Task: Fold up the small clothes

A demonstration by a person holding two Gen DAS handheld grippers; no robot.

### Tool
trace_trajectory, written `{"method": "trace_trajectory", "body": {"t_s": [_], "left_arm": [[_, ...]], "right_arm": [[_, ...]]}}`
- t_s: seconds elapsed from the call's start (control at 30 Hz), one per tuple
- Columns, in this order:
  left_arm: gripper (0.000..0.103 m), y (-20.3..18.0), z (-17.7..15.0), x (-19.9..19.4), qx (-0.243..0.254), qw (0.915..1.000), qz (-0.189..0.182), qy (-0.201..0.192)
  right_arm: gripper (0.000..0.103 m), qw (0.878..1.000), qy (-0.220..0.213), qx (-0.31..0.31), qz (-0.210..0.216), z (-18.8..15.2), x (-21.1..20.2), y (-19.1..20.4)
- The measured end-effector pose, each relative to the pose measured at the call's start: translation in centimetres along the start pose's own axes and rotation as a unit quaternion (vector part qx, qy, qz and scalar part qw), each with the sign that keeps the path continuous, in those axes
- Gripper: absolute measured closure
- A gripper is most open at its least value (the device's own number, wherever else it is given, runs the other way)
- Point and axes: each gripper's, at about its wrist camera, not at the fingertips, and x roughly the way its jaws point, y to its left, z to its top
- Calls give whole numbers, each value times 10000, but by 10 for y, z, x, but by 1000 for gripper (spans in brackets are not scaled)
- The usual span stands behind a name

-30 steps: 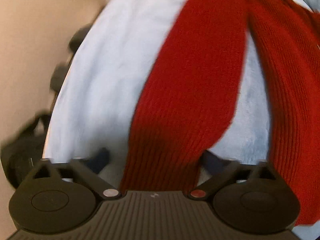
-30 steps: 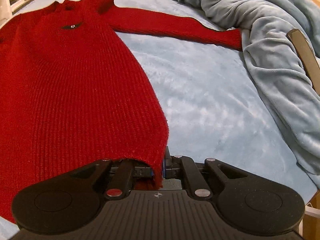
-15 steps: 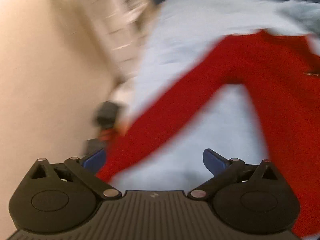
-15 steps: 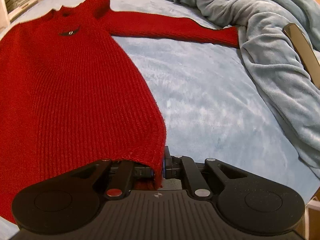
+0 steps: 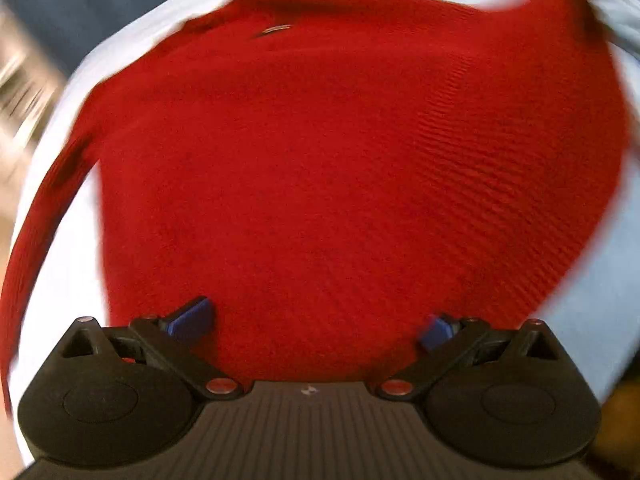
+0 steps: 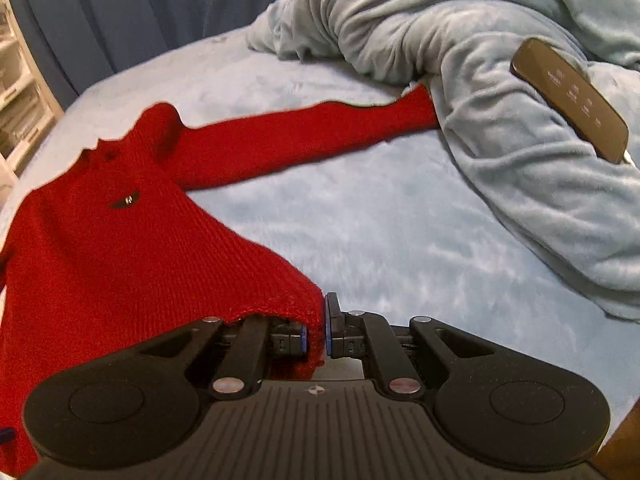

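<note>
A red knitted sweater (image 6: 120, 248) lies spread on a pale blue bed cover (image 6: 400, 232), one sleeve (image 6: 304, 136) stretched out to the right. My right gripper (image 6: 316, 332) is shut on the sweater's lower right hem corner and lifts it a little off the bed. In the blurred left wrist view the red sweater (image 5: 340, 168) fills the frame. My left gripper (image 5: 316, 326) hangs over its lower body with the jaws wide open; the blue pads (image 5: 192, 316) press on nothing. The other sleeve (image 5: 44, 216) trails down the left edge.
A bunched grey-blue blanket (image 6: 500, 80) lies at the right and back of the bed, with a dark phone (image 6: 568, 100) on it. Dark blue curtains (image 6: 120, 12) hang behind. White shelves (image 6: 16, 96) stand at the left beside the bed.
My left gripper let go of the left sleeve, opened wide and swung right over the sweater's body. My right gripper rose and rolled slightly, still holding the hem corner.
</note>
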Motion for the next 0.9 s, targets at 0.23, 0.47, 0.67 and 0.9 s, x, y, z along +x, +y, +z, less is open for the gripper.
{"method": "trace_trajectory", "body": {"t_s": [0.23, 0.47, 0.67, 0.9], "left_arm": [[0, 142, -37, -29, -2665, 9588, 982, -28], [0, 161, -90, -18, -3493, 9335, 565, 578], [2, 129, -62, -14, -3434, 9379, 132, 469], [89, 110, -51, -32, -2462, 9691, -97, 126]], "right_arm": [[96, 9997, 83, 230, -52, -11, 15, -15], [96, 9952, 272, 936, -117, -23, 32, -29], [92, 9934, 451, 1042, -188, -29, 48, -29], [94, 9982, 521, -274, 99, -62, 52, 8]]}}
